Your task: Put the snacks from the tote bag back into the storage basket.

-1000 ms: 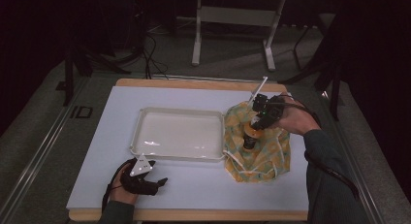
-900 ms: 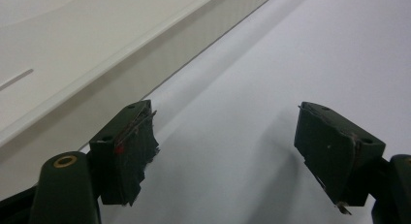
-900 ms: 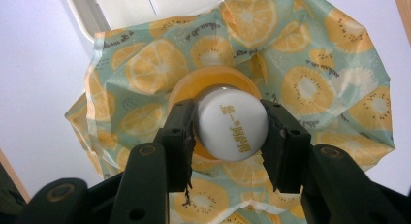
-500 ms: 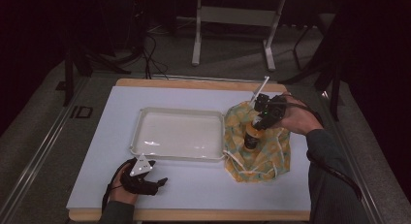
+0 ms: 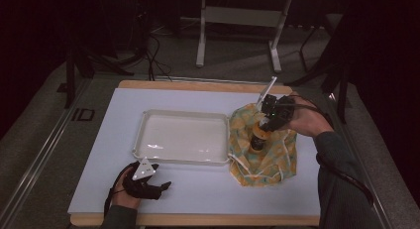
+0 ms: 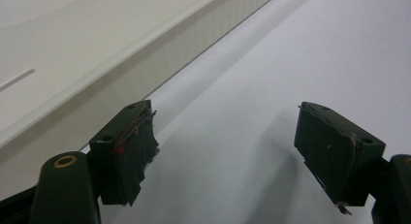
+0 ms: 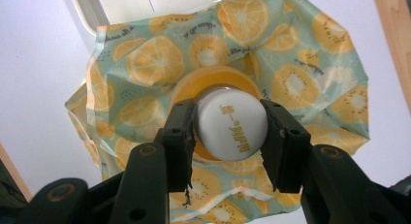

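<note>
Bottle, upright on the fruit-print bag right of the tray, is pinched at its white cap by the right gripper, so it could tip or snag the cloth, while the left gripper rests spread wide.

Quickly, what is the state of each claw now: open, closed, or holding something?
Left claw: open, holding nothing, above the table.
Right claw: closed on the white cap of the bottle, over the fruit-print bag.
</note>
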### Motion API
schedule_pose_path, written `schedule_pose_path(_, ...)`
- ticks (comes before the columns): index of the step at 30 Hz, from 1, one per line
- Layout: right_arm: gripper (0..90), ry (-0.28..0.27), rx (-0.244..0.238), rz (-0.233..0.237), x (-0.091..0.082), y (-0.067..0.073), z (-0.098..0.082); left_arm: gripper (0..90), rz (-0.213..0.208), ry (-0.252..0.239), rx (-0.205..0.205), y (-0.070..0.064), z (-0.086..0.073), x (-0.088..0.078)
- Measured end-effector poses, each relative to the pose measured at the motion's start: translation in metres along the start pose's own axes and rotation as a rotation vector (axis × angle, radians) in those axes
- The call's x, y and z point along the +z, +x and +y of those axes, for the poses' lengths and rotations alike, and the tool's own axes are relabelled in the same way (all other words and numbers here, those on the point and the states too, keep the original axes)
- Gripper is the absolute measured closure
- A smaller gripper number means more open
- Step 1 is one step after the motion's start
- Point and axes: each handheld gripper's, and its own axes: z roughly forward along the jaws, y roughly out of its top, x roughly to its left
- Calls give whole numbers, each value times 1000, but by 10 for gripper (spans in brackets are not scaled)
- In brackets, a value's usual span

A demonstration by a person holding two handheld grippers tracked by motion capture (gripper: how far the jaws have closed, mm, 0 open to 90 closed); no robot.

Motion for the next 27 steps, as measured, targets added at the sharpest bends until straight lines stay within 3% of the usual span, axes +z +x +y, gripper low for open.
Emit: schedule_pose_path(27,589,-12,-23,-47,-32,3,4,223,0,6,4,0,0,0)
